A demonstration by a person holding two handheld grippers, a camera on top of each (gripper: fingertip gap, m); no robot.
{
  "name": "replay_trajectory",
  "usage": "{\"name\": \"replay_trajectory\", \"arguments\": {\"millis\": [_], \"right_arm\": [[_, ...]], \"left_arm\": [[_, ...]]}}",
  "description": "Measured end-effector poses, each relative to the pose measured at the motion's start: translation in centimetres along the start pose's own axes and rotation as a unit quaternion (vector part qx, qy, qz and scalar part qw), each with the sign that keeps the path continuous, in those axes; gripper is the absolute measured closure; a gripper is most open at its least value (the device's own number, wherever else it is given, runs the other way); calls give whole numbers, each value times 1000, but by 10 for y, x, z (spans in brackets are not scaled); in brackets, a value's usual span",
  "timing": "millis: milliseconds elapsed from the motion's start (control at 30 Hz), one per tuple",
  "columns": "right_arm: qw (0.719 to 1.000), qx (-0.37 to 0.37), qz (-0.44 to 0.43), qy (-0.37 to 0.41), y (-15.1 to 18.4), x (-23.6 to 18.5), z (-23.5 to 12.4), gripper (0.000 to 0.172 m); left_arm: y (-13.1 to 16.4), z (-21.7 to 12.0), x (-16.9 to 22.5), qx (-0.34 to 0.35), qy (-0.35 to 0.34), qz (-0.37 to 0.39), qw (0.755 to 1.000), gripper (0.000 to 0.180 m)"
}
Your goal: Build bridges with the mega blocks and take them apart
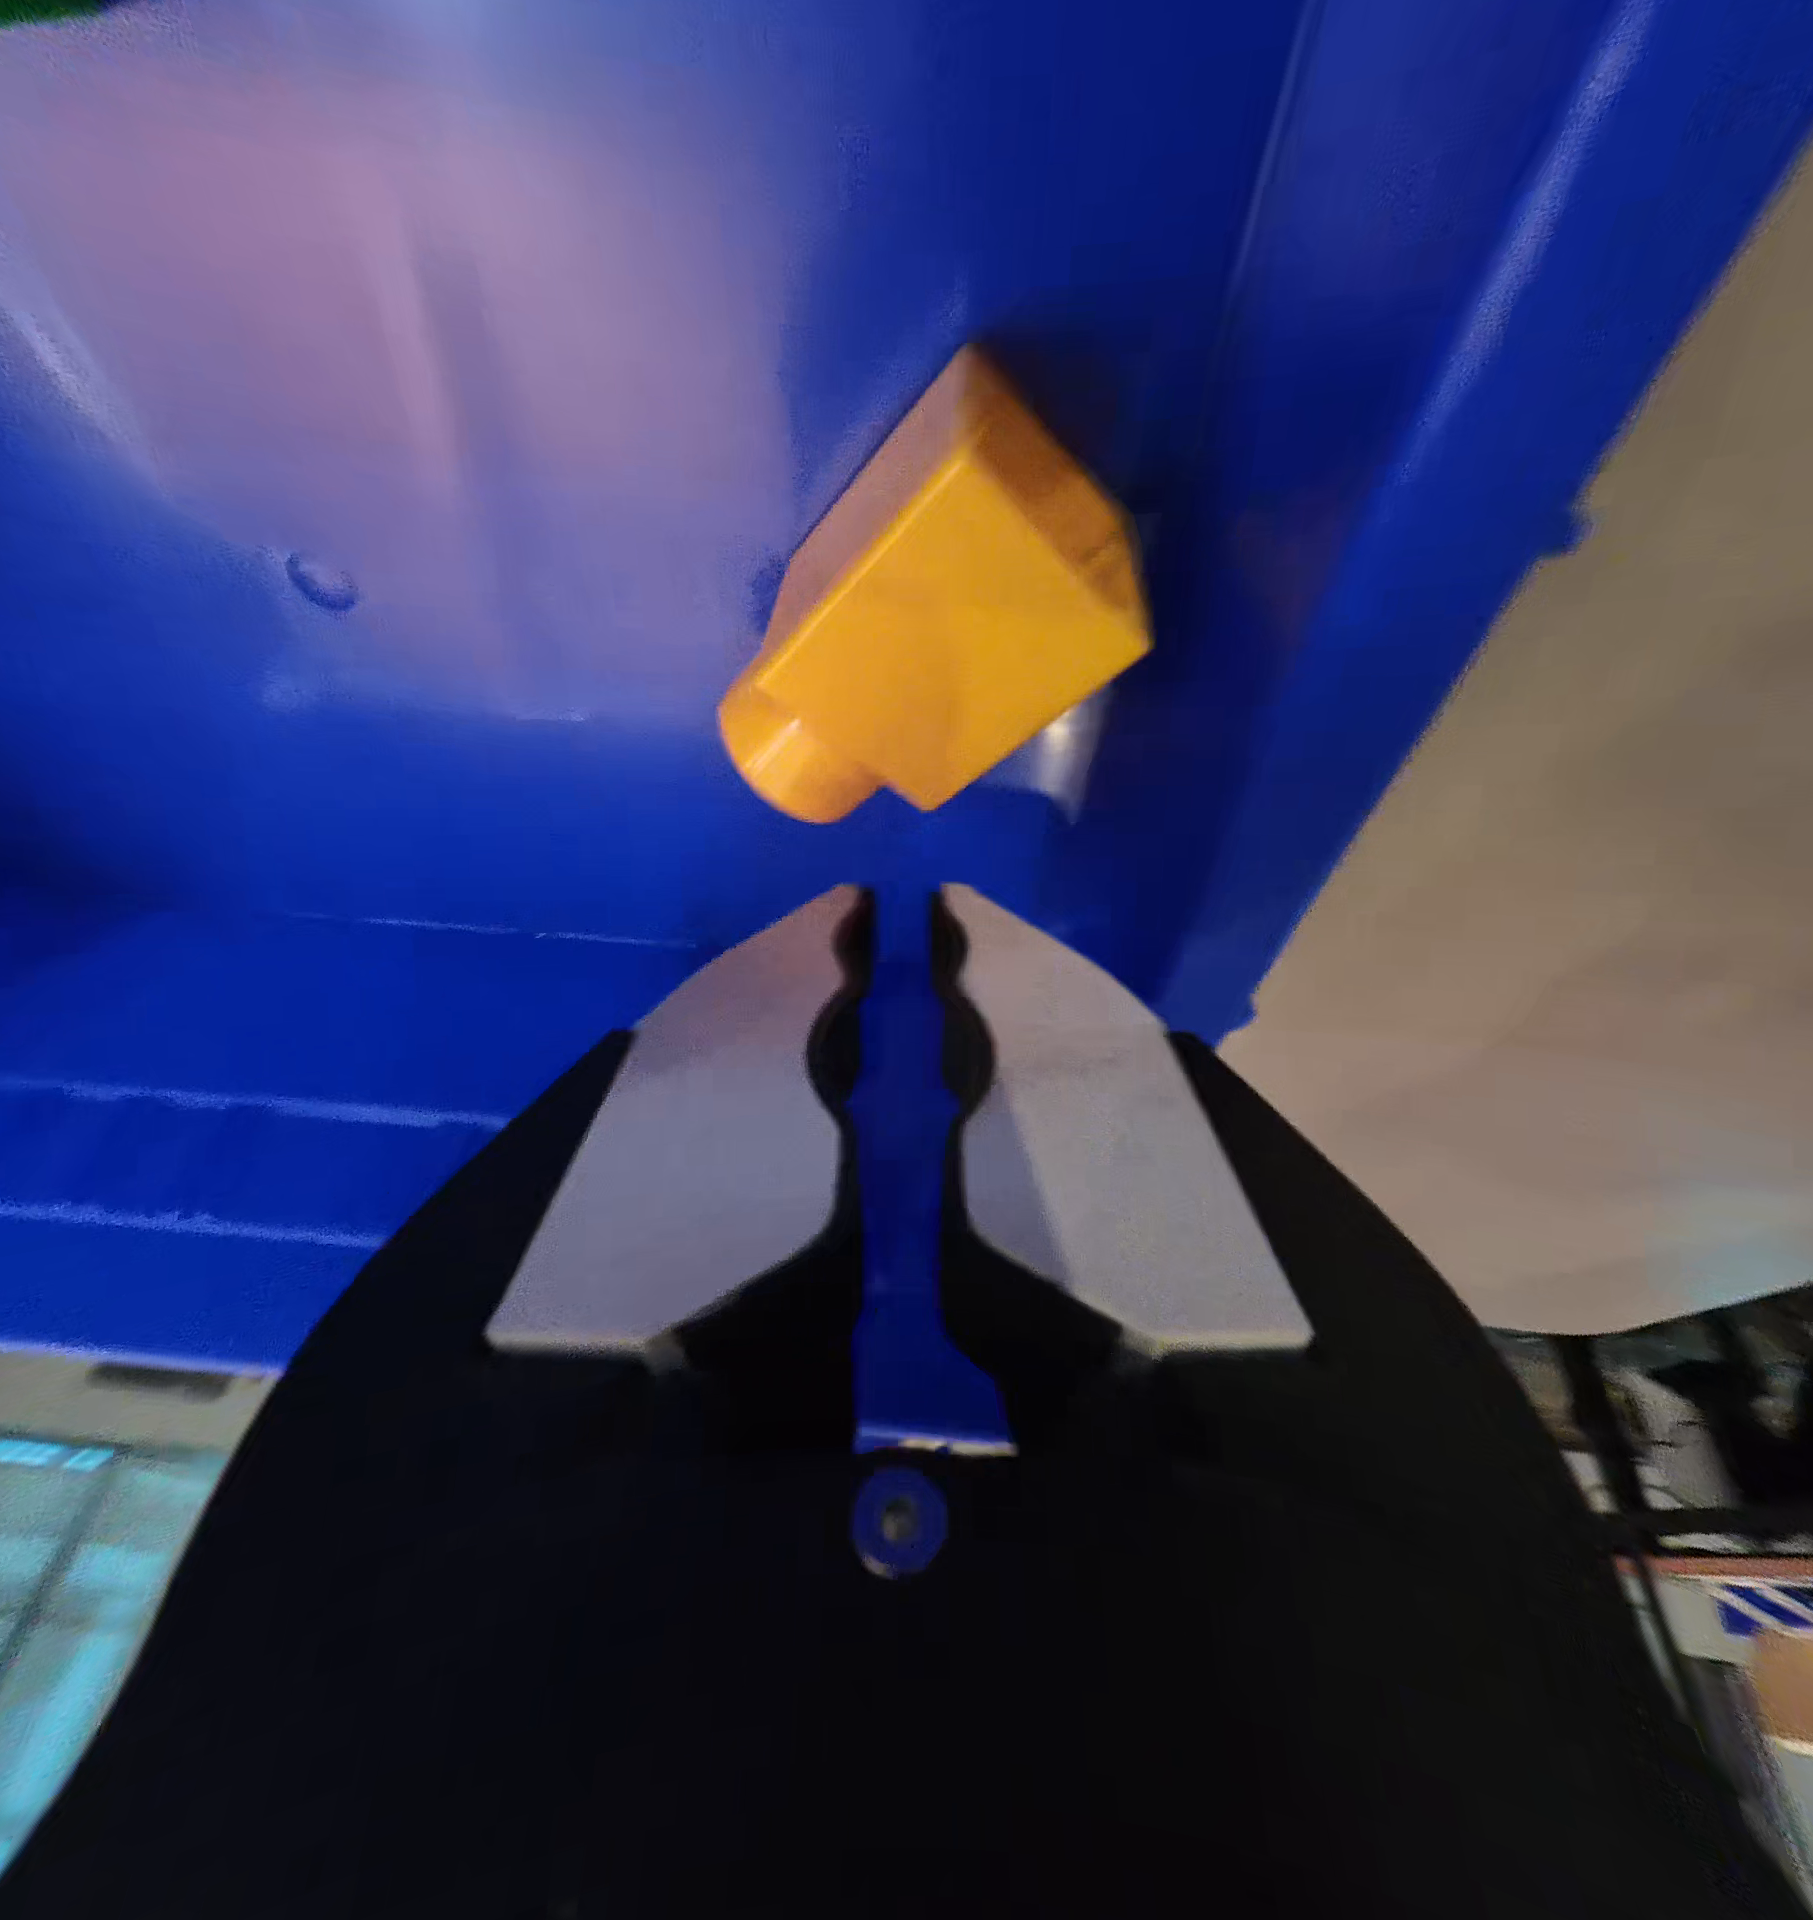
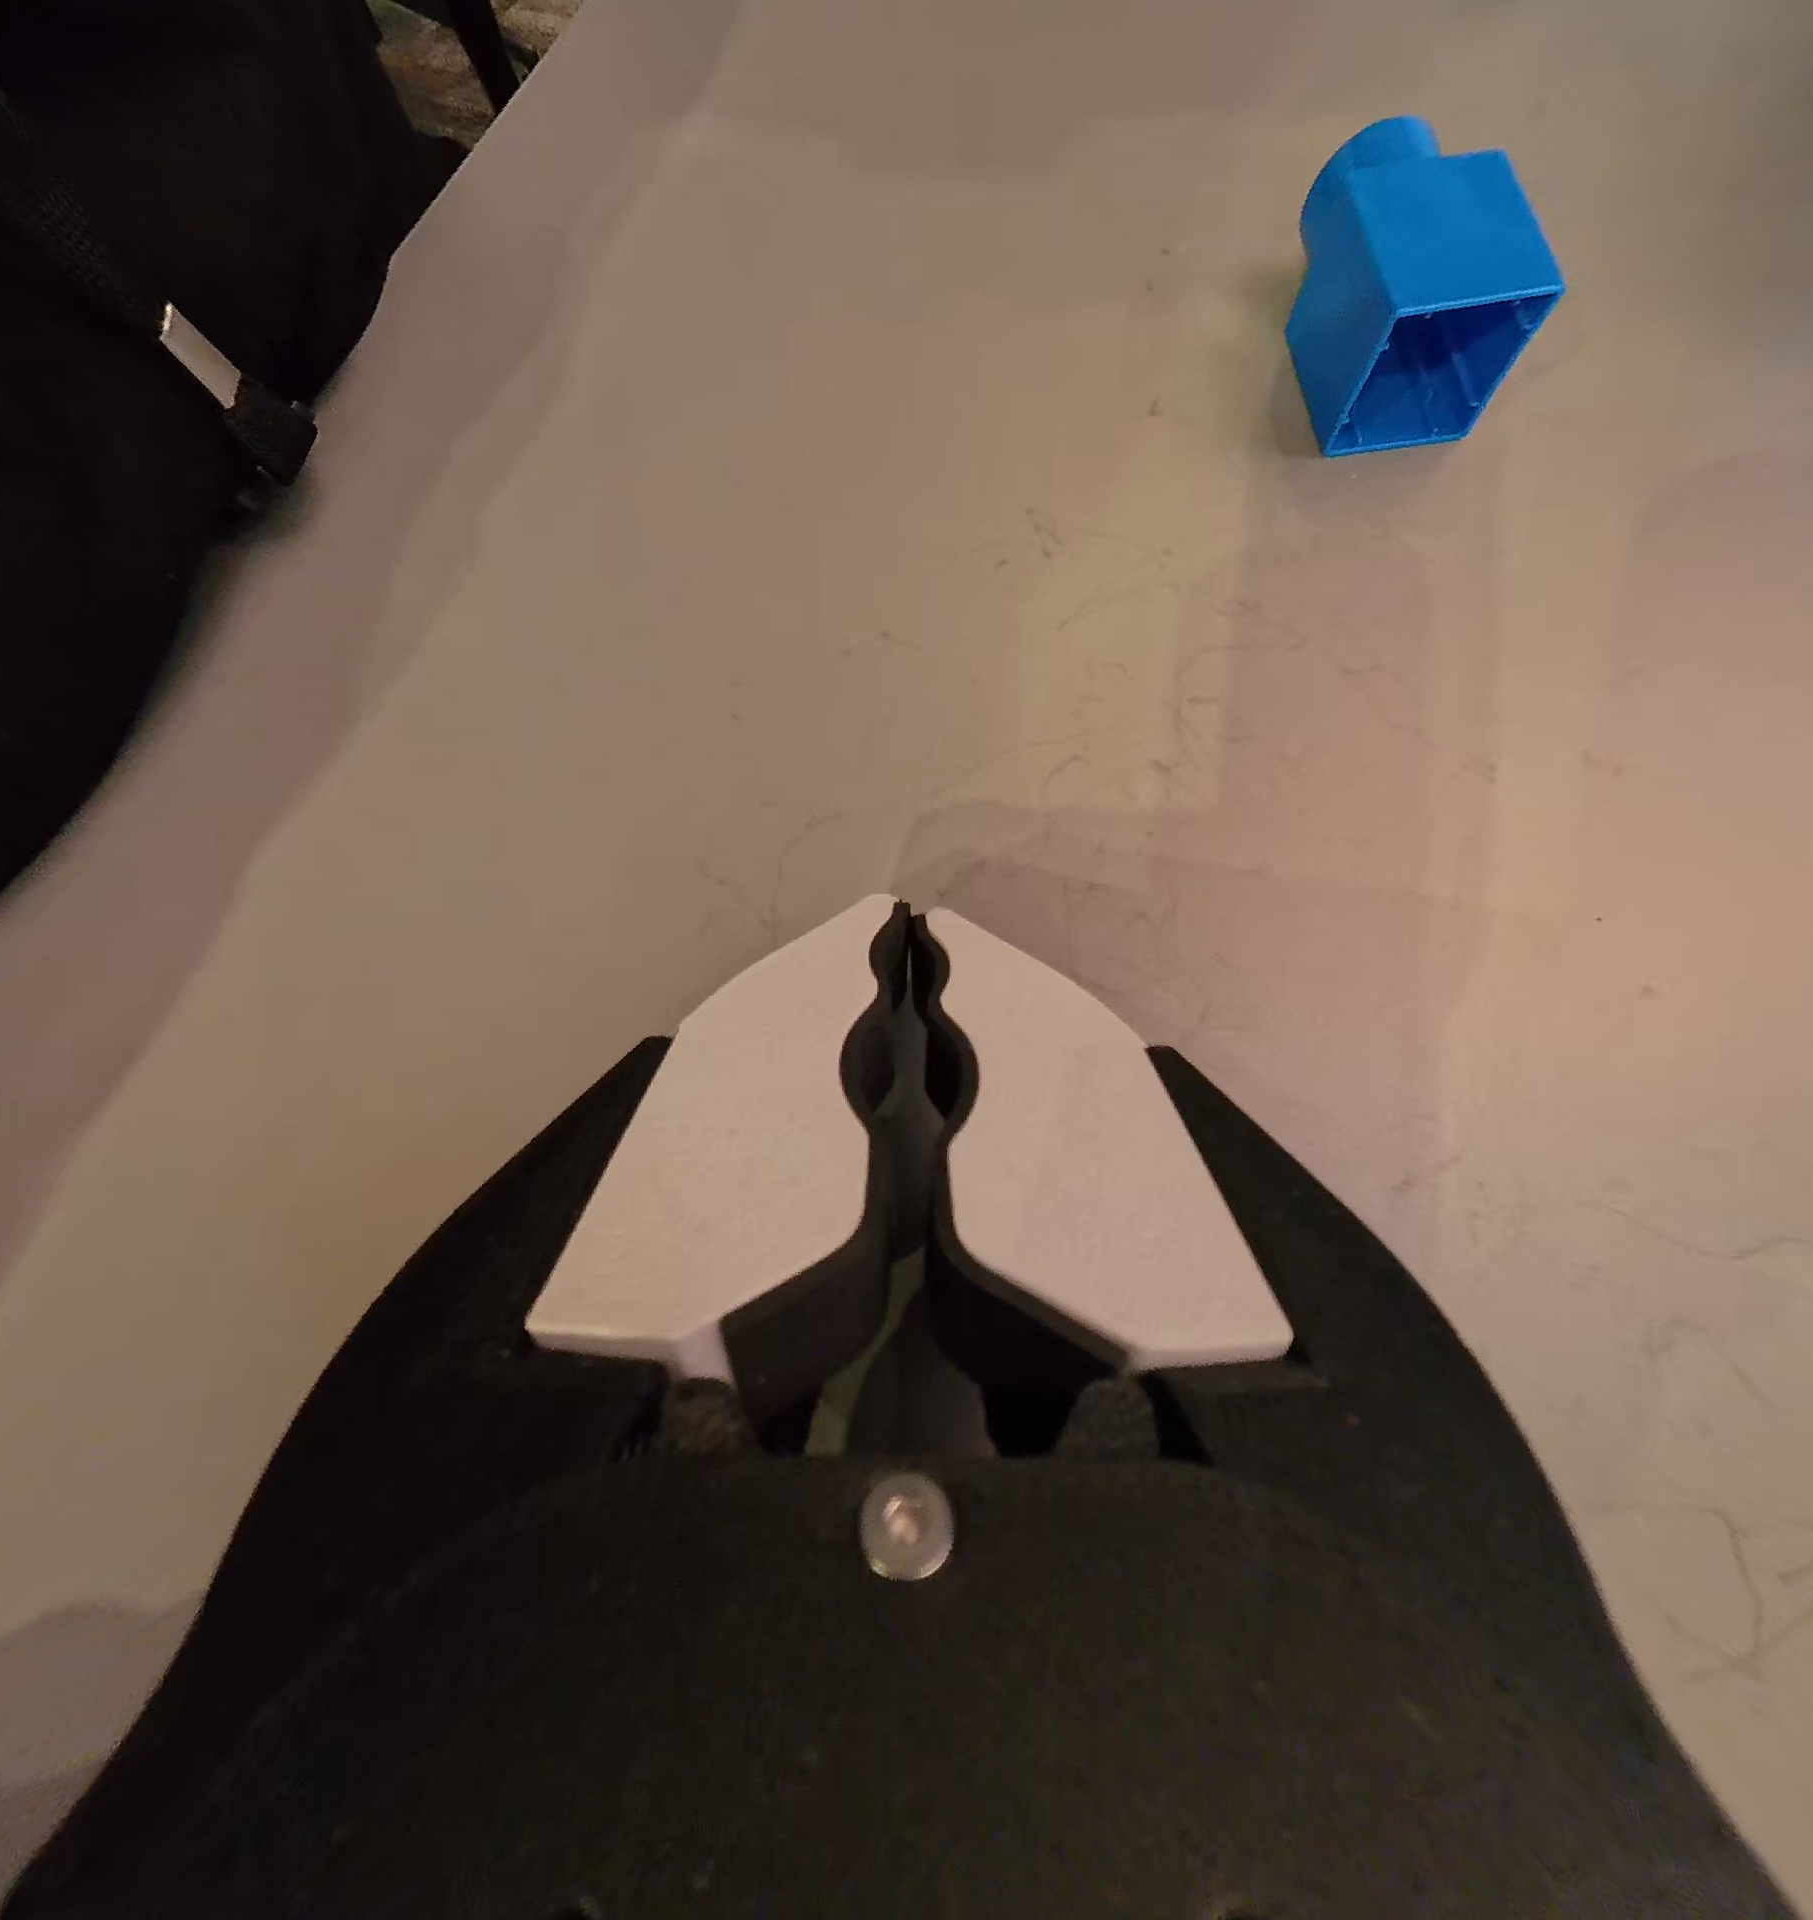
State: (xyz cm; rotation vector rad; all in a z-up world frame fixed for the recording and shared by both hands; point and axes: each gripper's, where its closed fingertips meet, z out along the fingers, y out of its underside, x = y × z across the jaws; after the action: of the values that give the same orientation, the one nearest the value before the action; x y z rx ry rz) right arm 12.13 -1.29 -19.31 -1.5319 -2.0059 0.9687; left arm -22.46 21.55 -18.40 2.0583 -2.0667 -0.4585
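In the left wrist view an orange-yellow mega block (image 1: 943,613) lies on its side inside a deep blue bin (image 1: 362,831), its single stud pointing towards me. My left gripper (image 1: 900,899) hovers just short of the block. Its fingers stand a narrow gap apart with nothing between them; only the bin's blue floor shows through. In the right wrist view my right gripper (image 2: 907,914) is shut with nothing in it, low over the pale table (image 2: 881,520). A light blue mega block (image 2: 1421,301) lies on its side at the far right, hollow base towards me.
The bin's right wall (image 1: 1401,520) rises close beside the yellow block, with the pale table (image 1: 1608,831) beyond it. A scrap of green (image 1: 19,10) shows at the top left corner. A black bag with a strap (image 2: 102,364) lies off the table's left edge. Spacing between my two grippers at the tips: around 40 centimetres.
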Motion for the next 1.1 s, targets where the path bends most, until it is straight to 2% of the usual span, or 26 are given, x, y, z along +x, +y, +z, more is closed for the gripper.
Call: {"name": "replay_trajectory", "arguments": {"millis": [100, 200, 267, 333, 433, 500, 567, 667, 800, 900, 967, 1100], "right_arm": [[1000, -1, -1, 1, 0, 0, 0, 172], [1000, 0, 0, -1, 0, 0, 0, 172], [1000, 2, 1, -2, 0, 0, 0, 172], [1000, 2, 2, -4, 0, 0, -1, 172], [1000, 1, 1, -3, 0, 0, 0, 172], [1000, 0, 0, -3, 0, 0, 0, 172], [1000, 1, 1, -3, 0, 0, 0, 172], [1000, 3, 1, -3, 0, 0, -1, 172], [1000, 6, 3, -3, -1, 0, -1, 172], [1000, 7, 4, -3, -1, 0, -1, 172], [1000, 7, 4, -3, -1, 0, -1, 172], [1000, 4, 3, -2, -1, 0, -1, 172]], "left_arm": [[1, 3, -10, 2, -36, 9, 999, 127], [-22, -13, -17, 79, -101, 73, 989, 118], [-36, -21, -11, 106, -114, 110, 982, 125], [-42, -20, -12, 98, -129, 145, 976, 129], [-51, -14, -8, 106, -103, 162, 976, 143], [-55, -10, -9, 109, -93, 162, 976, 145], [-58, -12, -10, 122, -75, 128, 981, 145], [-54, -21, -18, 122, -87, 64, 987, 145], [-50, -70, -10, 169, -100, -44, 980, 145], [-60, -107, 30, 216, -75, -84, 970, 146], [-76, -123, 64, 249, -44, -101, 962, 146], [-115, -123, 111, 272, -16, -121, 955, 146]]}}
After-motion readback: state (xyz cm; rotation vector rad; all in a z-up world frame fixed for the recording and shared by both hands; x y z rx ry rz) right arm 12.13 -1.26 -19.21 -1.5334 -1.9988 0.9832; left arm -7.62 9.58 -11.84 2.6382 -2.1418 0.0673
